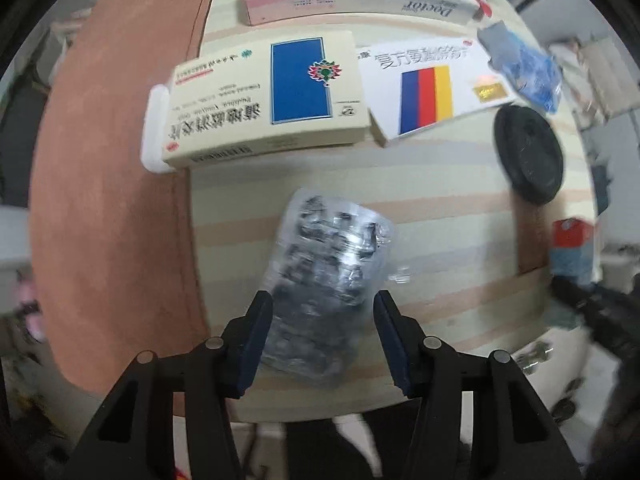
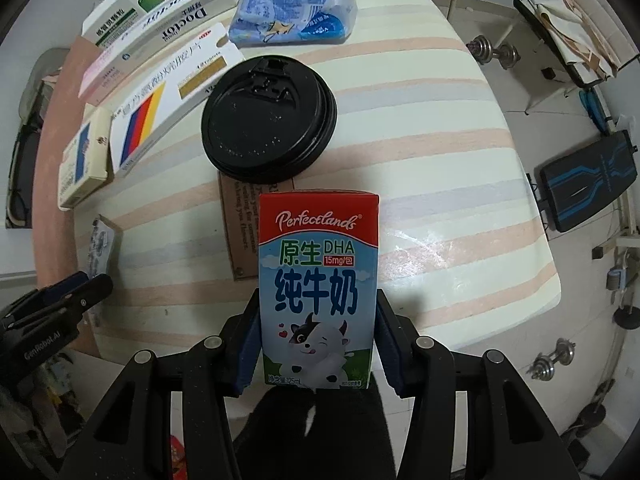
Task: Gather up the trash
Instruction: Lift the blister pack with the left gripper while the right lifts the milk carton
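Left wrist view. Nearest the lens, the left hand-held gripper (image 1: 322, 338) is clamped on a crumpled silver blister pack (image 1: 326, 280), which hangs between the two blue pads above the near edge of the striped desk (image 1: 440, 208). Its foil is thin and crushed, so the hold looks shallow: a quick swing could let it slide out and drop to the desk or the floor. Farther off lie a cream medicine box (image 1: 264, 100) at left, a white box with a tricolour stripe (image 1: 428, 92) to its right, and a black cup lid (image 1: 528, 152) at far right.

Right wrist view. Closest here, the right hand-held gripper (image 2: 318, 338) is clamped on the sides of a small milk carton (image 2: 318, 288), held upright above the desk's near edge. Soft carton walls may buckle under the squeeze, and any leftover milk could leak. Just beyond stands the black cup lid (image 2: 270, 120); a blue plastic packet (image 2: 296, 8) lies at the far end. At near left the other gripper works close by, so the two could collide when moving to the bin.
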`<state>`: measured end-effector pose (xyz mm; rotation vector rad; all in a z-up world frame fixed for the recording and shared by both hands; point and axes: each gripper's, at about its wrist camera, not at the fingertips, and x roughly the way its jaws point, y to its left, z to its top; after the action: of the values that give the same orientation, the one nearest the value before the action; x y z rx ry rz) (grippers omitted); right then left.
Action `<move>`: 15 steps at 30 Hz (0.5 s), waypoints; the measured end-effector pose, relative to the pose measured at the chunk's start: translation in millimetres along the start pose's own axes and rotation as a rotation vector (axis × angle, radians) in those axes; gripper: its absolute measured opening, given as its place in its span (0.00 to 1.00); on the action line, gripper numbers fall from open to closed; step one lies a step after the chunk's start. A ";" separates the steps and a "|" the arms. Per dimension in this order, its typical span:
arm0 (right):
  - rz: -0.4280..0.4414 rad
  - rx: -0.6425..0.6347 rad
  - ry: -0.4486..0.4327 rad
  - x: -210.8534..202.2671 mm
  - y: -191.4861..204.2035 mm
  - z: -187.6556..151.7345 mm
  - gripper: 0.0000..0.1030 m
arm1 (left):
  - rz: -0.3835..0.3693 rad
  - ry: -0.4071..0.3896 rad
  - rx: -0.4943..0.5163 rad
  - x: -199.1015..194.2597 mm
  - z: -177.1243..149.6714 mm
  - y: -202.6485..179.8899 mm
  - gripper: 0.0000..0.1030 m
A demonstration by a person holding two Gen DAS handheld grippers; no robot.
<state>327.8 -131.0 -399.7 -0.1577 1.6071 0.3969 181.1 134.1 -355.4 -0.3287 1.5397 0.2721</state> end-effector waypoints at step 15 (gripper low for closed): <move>-0.001 -0.018 0.010 15.3 -8.0 -1.7 0.51 | 0.035 -0.006 0.091 2.5 -29.5 29.6 0.62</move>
<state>327.6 -136.9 -416.0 -0.1742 1.6135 0.4110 142.7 150.5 -359.0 -0.2292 1.5474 0.2292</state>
